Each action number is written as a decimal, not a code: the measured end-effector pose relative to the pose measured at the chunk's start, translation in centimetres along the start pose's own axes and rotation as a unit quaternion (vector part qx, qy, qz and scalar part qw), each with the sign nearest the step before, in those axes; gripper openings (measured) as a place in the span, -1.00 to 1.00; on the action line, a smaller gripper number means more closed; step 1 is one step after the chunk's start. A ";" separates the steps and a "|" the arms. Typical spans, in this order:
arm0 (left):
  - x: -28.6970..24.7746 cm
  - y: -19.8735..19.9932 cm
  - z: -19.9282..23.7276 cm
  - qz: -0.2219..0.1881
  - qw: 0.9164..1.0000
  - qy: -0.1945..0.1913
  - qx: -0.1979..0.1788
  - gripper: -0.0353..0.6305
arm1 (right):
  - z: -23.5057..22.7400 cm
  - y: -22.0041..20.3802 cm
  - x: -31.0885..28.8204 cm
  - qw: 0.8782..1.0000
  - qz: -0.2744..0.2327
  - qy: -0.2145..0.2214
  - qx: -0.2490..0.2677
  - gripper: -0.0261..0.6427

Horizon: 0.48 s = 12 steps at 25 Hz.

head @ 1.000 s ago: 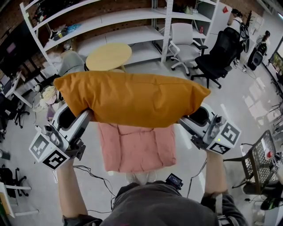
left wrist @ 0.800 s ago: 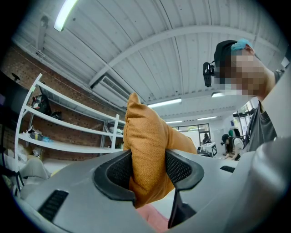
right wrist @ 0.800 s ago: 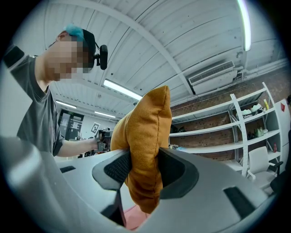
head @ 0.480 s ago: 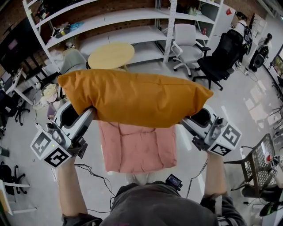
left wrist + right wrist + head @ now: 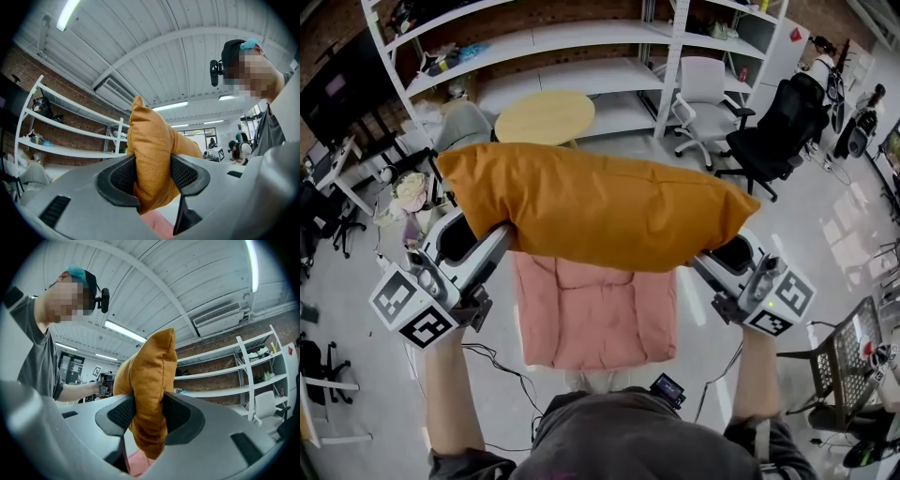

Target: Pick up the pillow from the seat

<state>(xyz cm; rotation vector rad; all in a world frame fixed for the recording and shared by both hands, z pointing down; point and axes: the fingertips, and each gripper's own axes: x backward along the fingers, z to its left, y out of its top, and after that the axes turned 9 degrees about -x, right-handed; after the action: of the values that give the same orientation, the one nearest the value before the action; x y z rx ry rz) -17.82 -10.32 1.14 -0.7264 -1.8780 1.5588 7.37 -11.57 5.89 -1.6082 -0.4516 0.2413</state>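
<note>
An orange pillow (image 5: 595, 203) hangs in the air, stretched between my two grippers, well above a pink cushioned seat (image 5: 595, 309). My left gripper (image 5: 502, 239) is shut on the pillow's left end, and my right gripper (image 5: 698, 262) on its right end. In the left gripper view the pillow (image 5: 152, 161) is pinched between the black ribbed pads (image 5: 124, 176) of the left gripper (image 5: 152, 176). The right gripper view shows the same clamp: the right gripper (image 5: 147, 416) squeezes the orange fabric (image 5: 147, 394). The fingertips are hidden under the pillow in the head view.
A round yellow table (image 5: 546, 116) stands beyond the pillow. White shelving (image 5: 534, 56) runs along the brick wall. A white office chair (image 5: 709, 94) and a black one (image 5: 778, 127) stand at the right. A metal wire rack (image 5: 853, 352) is at the lower right. Cables (image 5: 487, 361) lie on the floor.
The pillow and both grippers keep the same hold. The head view has drifted slightly, so the room sits a little further right in the picture.
</note>
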 end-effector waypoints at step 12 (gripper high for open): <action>0.0 -0.3 0.1 -0.001 1.000 -0.002 0.004 -0.25 | -0.2 -0.3 0.0 1.000 -0.001 -0.003 -0.008 -0.39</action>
<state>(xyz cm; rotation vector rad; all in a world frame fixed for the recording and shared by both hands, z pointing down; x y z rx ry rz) -17.86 -10.46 1.46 -0.7180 -1.8745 1.5676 7.39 -11.78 6.17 -1.6225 -0.4609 0.2405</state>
